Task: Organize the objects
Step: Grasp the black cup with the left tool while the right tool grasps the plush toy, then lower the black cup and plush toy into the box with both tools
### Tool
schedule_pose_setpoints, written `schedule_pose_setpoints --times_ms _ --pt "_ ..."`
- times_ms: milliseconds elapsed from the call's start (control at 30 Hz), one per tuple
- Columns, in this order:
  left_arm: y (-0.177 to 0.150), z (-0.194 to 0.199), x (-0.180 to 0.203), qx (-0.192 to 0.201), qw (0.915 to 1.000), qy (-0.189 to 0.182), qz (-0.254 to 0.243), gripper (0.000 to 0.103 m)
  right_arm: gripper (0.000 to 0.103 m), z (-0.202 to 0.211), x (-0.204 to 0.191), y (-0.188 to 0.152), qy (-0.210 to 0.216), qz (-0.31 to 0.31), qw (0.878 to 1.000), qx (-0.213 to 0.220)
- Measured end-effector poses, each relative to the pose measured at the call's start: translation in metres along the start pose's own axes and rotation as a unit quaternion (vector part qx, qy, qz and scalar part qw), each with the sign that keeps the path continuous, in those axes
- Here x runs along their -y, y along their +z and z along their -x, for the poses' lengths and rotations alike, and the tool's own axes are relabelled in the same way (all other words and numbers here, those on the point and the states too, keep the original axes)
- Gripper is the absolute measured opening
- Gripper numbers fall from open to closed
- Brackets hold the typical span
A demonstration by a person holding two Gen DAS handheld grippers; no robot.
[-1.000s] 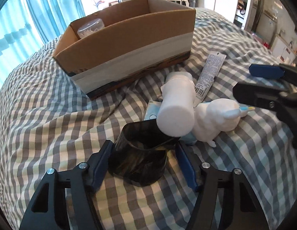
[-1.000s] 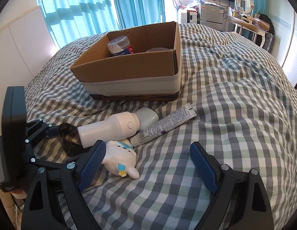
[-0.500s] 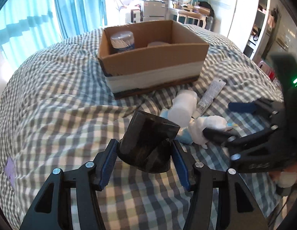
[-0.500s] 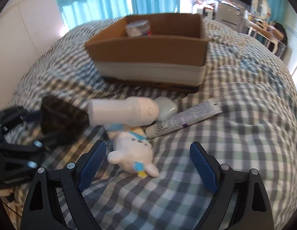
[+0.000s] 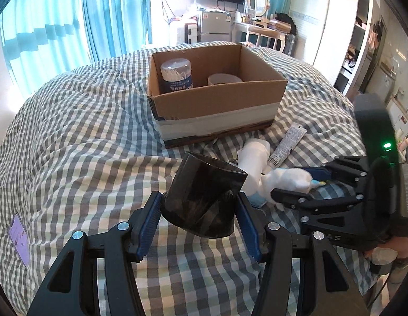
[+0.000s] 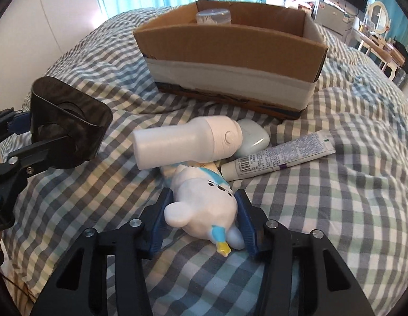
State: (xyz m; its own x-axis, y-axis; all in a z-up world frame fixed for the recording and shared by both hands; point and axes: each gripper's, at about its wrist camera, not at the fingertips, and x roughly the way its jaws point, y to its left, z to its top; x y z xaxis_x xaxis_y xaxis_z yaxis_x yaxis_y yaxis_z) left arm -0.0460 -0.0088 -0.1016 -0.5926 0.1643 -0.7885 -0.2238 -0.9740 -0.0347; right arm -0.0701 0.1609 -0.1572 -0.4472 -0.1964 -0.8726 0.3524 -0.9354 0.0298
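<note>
**A:** Status on both tongs?

**B:** My left gripper point(image 5: 198, 210) is pinching the black cup point(image 5: 204, 197), lifted clear of the bed point(image 5: 72, 137) and tilted. My right gripper point(image 6: 202, 220) has just been closing, with the white toy point(image 6: 204, 205) between its jaws; pads look to be touching its sides. Toy lies on the bed.

**A:** Where's the box?

**B:** Box point(image 5: 217, 100) sits toward the bed's far edge, dead ahead of the left tongs, open top up. A jar point(image 5: 176, 75) stands in its left rear corner, with a white tub point(image 5: 224, 79) beside it.

**A:** Toy axis?

**B:** It runs roughly along my right fingers, head toward me, so the pads meet its flanks. Bottle point(image 6: 185, 142) and tube point(image 6: 277, 155) lie just beyond it, the bottle nearly touching.

**A:** Which goes first?

**B:** Left, I'd guess. The cup is airborne and the box's front wall is the only thing between.
</note>
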Motion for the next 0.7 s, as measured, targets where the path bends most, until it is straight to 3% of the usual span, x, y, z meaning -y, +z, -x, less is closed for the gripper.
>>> schedule_pose_setpoints --times_ms 700 --pt "0.027 0.054 0.001 0.064 0.9978 0.019 0.000 0.058 0.048 0.094 -0.020 0.020 -0.060 0.033 0.993 0.092"
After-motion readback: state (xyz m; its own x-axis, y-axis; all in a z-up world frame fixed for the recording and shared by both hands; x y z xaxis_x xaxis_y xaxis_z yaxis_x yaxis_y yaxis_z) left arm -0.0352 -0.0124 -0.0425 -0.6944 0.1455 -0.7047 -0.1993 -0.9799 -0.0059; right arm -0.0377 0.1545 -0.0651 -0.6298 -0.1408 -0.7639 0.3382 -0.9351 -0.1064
